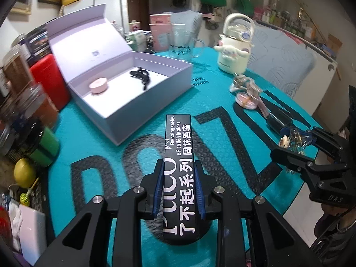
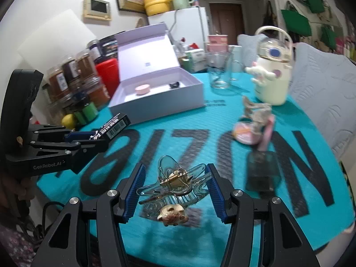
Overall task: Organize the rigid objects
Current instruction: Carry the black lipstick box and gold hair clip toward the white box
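Note:
My left gripper (image 1: 179, 166) is shut on a long black lip gloss box (image 1: 178, 146) with white lettering, held above the teal mat (image 1: 100, 138). In the right wrist view that left gripper (image 2: 95, 138) is at the left with the lip gloss box (image 2: 115, 125) sticking out of it. My right gripper (image 2: 175, 173) is shut on a clear hair claw clip (image 2: 173, 184) with a gold spring and a small beige charm. An open lavender box (image 1: 155, 102) lies ahead, and in it are a pink round case (image 1: 98, 85) and a black item (image 1: 142, 77).
Jars (image 1: 22, 66), a red container (image 1: 49, 77) and a lemon (image 1: 24, 172) crowd the left edge. Glass mugs (image 1: 180, 44) and a white character bottle (image 1: 235, 51) stand at the back. A pink compact with a clear clip (image 1: 244, 95) and a small dark bottle (image 1: 278, 120) lie right.

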{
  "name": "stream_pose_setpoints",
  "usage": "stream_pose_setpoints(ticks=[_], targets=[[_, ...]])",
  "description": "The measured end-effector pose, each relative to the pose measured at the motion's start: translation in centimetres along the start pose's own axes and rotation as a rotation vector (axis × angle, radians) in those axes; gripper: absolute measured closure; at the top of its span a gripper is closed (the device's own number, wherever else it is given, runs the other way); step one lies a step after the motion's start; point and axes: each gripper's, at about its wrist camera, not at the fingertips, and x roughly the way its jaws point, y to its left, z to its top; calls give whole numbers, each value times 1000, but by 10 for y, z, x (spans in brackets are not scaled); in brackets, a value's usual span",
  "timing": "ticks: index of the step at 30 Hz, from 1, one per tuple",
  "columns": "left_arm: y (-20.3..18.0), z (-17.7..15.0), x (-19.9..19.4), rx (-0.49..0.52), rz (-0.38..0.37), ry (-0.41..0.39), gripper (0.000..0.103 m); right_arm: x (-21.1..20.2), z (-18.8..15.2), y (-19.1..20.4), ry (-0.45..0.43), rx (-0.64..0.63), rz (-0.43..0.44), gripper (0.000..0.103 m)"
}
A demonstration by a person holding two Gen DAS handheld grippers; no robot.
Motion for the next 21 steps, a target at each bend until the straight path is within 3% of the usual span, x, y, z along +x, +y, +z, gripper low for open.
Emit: stream_pose_setpoints(ticks=[11, 21], targets=[[26, -14, -29, -52, 45, -49, 78, 6, 9, 44, -13, -48, 61, 48], [30, -23, -48, -69, 69, -108, 78, -1, 13, 66, -28, -78, 62, 48]])
